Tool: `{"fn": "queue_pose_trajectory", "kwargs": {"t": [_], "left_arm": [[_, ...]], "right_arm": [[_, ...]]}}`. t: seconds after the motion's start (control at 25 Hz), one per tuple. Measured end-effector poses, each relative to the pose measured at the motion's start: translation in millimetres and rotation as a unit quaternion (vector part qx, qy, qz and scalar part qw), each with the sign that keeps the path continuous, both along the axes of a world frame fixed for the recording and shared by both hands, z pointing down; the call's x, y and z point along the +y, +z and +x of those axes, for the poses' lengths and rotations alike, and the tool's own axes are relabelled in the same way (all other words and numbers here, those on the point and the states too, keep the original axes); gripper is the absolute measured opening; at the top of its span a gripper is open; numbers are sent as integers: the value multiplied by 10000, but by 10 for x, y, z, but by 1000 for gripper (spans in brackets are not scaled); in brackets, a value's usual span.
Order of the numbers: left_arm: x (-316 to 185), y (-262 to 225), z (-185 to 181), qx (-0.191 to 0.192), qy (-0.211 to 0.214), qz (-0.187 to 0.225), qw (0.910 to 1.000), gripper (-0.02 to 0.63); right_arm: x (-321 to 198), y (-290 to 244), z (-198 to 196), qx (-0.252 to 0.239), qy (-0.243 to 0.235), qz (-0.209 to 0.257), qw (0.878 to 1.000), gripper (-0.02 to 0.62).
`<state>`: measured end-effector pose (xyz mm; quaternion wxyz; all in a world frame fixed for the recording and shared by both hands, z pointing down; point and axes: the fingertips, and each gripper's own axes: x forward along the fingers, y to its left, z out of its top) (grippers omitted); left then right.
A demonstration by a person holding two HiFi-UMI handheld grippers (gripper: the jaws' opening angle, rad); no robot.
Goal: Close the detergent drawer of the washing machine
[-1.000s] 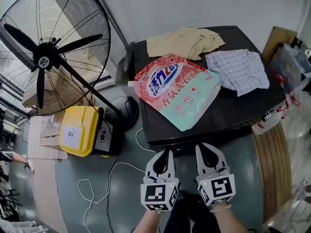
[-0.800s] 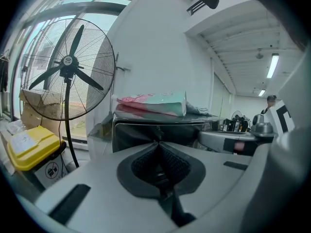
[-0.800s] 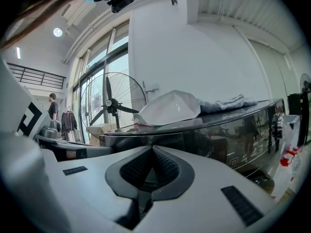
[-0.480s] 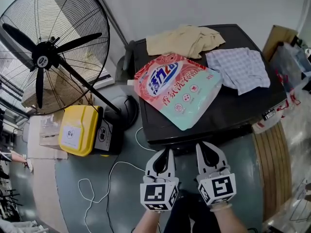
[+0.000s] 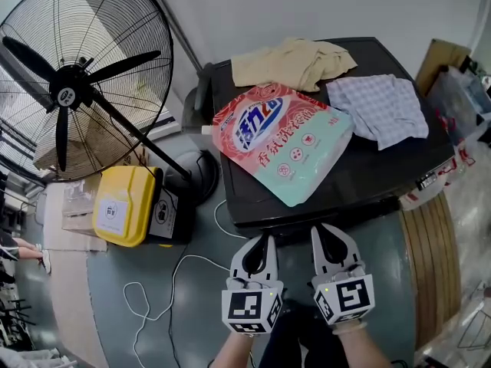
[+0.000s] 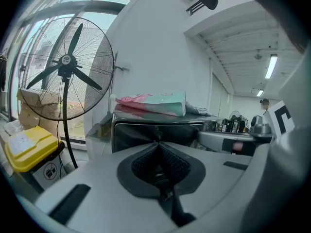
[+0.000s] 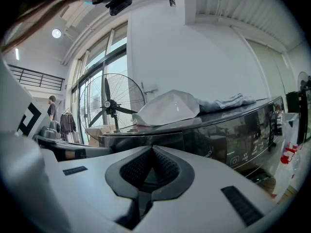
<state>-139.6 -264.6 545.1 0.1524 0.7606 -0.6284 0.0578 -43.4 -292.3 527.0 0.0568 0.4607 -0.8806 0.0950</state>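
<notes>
The black washing machine (image 5: 368,176) fills the upper right of the head view. On its top lie a pink and mint detergent pouch (image 5: 280,140), a beige cloth (image 5: 295,61) and a checked cloth (image 5: 380,106). My left gripper (image 5: 261,241) and right gripper (image 5: 322,233) hang side by side just short of the machine's front edge, both shut and empty. In the left gripper view the left gripper (image 6: 156,143) points at the dark drawer panel (image 6: 141,135) at the top left of the machine's front. The right gripper (image 7: 152,148) faces the same front beside the control panel (image 7: 243,140). How far the drawer stands out is unclear.
A large standing fan (image 5: 77,75) rises at the left, its base (image 5: 201,176) by the machine's corner. A yellow bin (image 5: 123,205) and a white cable (image 5: 165,282) are on the floor at the left. Wooden boards (image 5: 430,259) and plastic bags (image 5: 460,90) crowd the right side.
</notes>
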Motion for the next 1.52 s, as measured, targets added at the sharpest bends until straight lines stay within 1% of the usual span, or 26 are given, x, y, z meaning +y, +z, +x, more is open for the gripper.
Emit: {"fn": "queue_pose_trajectory", "kwargs": {"t": [0.44, 0.68, 0.92, 1.4, 1.52], "left_arm": [[-5, -3, -4, 7, 41, 12, 10000, 15], [-121, 4, -49, -7, 32, -87, 10000, 15], [-135, 20, -52, 29, 0, -15, 10000, 15], [-127, 17, -48, -114, 62, 15, 9999, 15], [-124, 16, -47, -153, 18, 32, 9999, 15]], "right_arm": [[-8, -6, -4, -37, -2, 28, 10000, 26], [-110, 1, -54, 64, -70, -21, 10000, 26], [-125, 15, -52, -37, -62, 28, 10000, 26], [-113, 6, -52, -82, -118, 87, 9999, 26], [-109, 6, -50, -213, -177, 54, 9996, 26]]}}
